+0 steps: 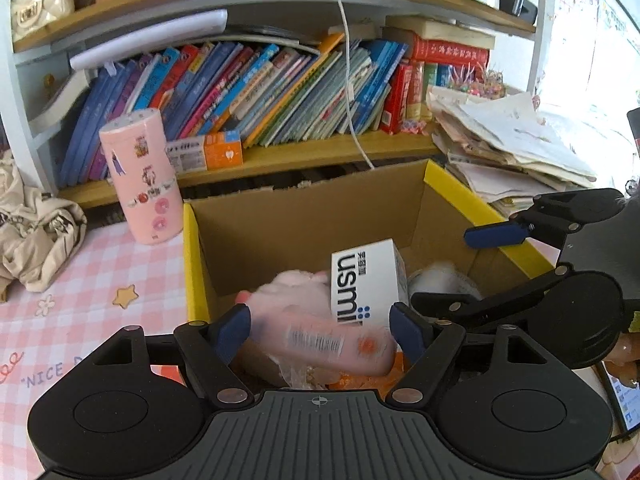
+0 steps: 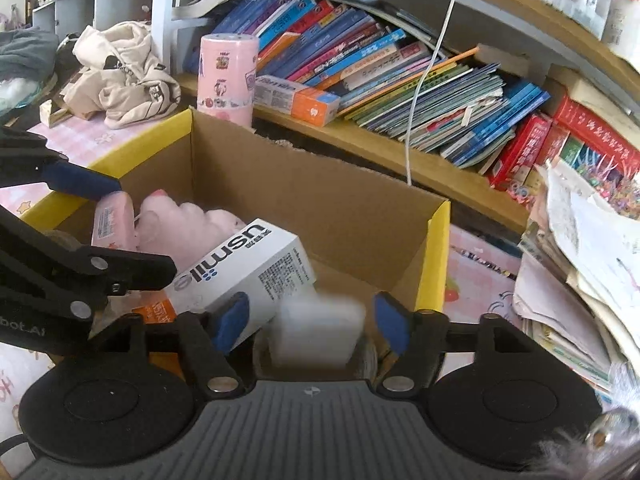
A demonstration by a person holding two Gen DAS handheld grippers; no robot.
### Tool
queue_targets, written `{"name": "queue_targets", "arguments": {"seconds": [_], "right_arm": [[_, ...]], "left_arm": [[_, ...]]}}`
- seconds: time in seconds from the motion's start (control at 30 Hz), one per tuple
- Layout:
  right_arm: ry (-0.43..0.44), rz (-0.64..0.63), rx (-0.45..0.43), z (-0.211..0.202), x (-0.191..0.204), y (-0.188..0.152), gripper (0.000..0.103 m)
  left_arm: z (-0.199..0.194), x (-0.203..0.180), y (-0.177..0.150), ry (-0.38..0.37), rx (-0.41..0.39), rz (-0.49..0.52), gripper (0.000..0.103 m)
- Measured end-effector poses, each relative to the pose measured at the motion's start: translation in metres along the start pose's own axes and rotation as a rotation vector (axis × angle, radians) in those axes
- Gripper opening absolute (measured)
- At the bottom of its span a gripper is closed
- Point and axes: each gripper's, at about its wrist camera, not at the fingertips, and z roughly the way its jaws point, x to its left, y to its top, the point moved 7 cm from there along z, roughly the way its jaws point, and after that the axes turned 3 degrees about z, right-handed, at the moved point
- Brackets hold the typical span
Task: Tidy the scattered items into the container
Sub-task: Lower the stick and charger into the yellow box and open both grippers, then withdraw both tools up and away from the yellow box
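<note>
Both tools are over the cardboard box (image 1: 304, 216). Left tool (image 1: 320, 330) released, blurry pink tube (image 1: 320, 344) lying crosswise between its fingers. Right tool (image 2: 312, 320) released, blurred white block (image 2: 316, 332) between them.

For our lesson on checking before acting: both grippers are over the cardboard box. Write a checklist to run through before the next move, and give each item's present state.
1. Left gripper open: ok. Its fingers stand apart around the pink bottle.
2. Right gripper open: ok. There is a gap on each side of the white block.
3. Both grippers over the box: ok.
4. Bottle and block settled in the box: cannot tell. Both are blurred.
5. Room left in the box: ok. Bare cardboard floor shows behind the usmile carton.
6. Everything tidied: not ok. The pink canister stands outside the box.
</note>
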Motion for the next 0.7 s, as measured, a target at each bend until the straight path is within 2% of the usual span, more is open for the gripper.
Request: {"name": "queue_targets", "arguments": {"seconds": [0.03,0.23,0.4,0.7], "right_arm": [[-0.001,0.004,-0.005,-0.002,0.0,0.0,0.072],[-0.008,0.019,-0.038,-0.016,0.001,-0.001,0.079],[-0.017,0.033,-0.062,-0.029,0.006,-0.005,0.081],[-0.062,0.063,-0.098,-0.06,0.017,-0.014,0.082]], "left_arm": [[-0.003,0.0,0.001,0.009,-0.012,0.003,0.084],[-0.023,-0.002,0.006,0.051,-0.089,0.017,0.095],[-0.042,-0.005,0.005,0.06,-0.141,0.022,0.096],[-0.075,-0.007,-0.012,0.057,-0.179,-0.003,0.096]]}}
